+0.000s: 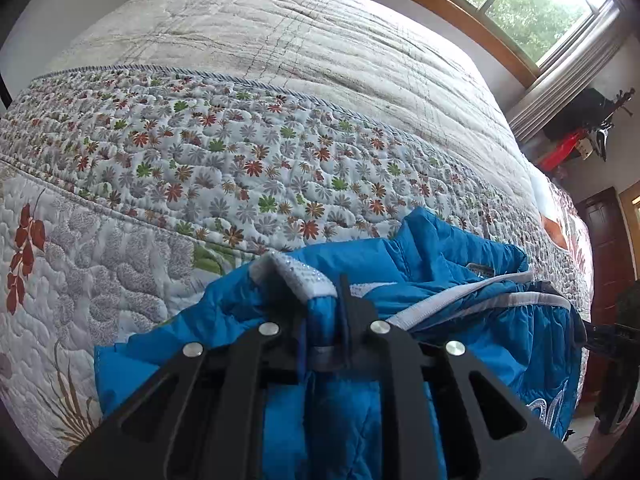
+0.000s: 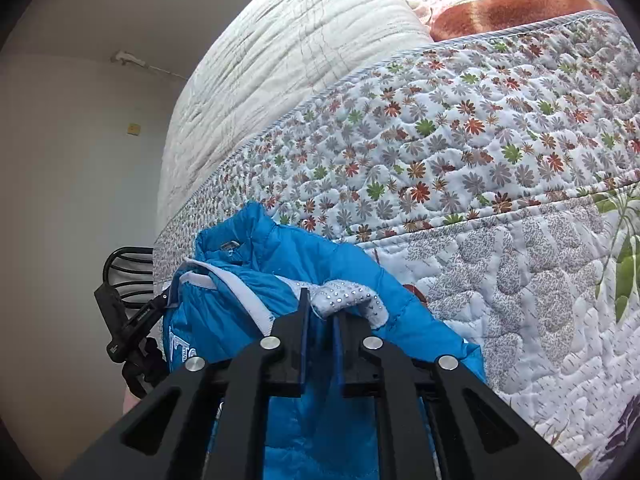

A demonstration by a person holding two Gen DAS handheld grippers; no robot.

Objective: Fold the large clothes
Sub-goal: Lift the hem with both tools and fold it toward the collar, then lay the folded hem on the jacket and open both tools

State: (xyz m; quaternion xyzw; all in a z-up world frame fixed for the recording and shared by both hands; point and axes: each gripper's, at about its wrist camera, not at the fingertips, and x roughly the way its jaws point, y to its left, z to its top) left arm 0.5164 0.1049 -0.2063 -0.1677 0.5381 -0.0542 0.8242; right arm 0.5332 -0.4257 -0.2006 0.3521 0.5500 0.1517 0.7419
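L fingers [image 1: 323,292], lower centre of the left wrist view, pinch a white sparkly cuff [image 1: 298,274] of the blue jacket [image 1: 460,264]; blue fabric w/ a grey band sits between them. R fingers [image 2: 320,308], lower centre of the right wrist view, pinch the other white cuff [image 2: 348,300], studded w/ small rhinestones, blue cloth running down between them.

Jacket is bunched on the bed's near edge, on a floral quilt [image 1: 224,160]. In the left view it spreads from bottom centre to the right, white trim lines crossing it, white print at lower right. In the right view it fills the lower centre-left, collar up toward mid-left.

Beyond the quilt's flower band lies a plain white cover [image 1: 300,32], upper part of both views. Window [image 1: 532,8] w/ wood frame at upper right of left view. Orange-brown pillow [image 2: 508,8] at upper right of right view. The L gripper's black body shows at mid-left of the right view, beside the jacket.
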